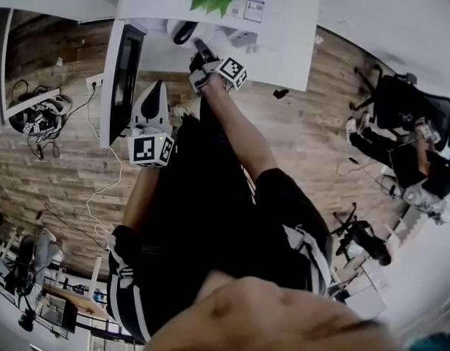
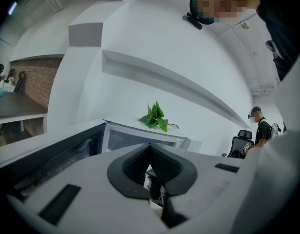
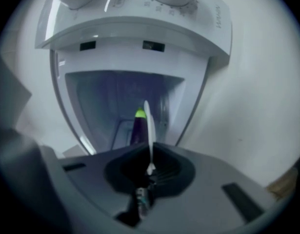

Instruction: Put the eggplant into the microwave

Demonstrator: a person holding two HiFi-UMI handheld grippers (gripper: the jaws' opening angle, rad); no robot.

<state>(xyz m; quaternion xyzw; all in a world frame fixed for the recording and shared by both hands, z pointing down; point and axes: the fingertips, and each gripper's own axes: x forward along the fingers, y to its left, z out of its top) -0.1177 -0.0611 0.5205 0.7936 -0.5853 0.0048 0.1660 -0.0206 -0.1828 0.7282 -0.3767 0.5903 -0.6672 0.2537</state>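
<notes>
Head view: the right gripper (image 1: 203, 70) reaches over the white table (image 1: 298, 42), beside the open microwave door (image 1: 126, 75). The wooden floor (image 1: 56, 181) is cable-strewn.

Left gripper view: the left gripper (image 2: 150, 152) is clenched, empty. Drifting, it could knock the door.

Right gripper view: the 2 jaws grasp a thin white rim (image 3: 149, 123), seemingly a plate's. The eggplant (image 3: 138, 128) sits just beyond, at the microwave (image 3: 140, 28) mouth. Tilting could roll it off.
</notes>
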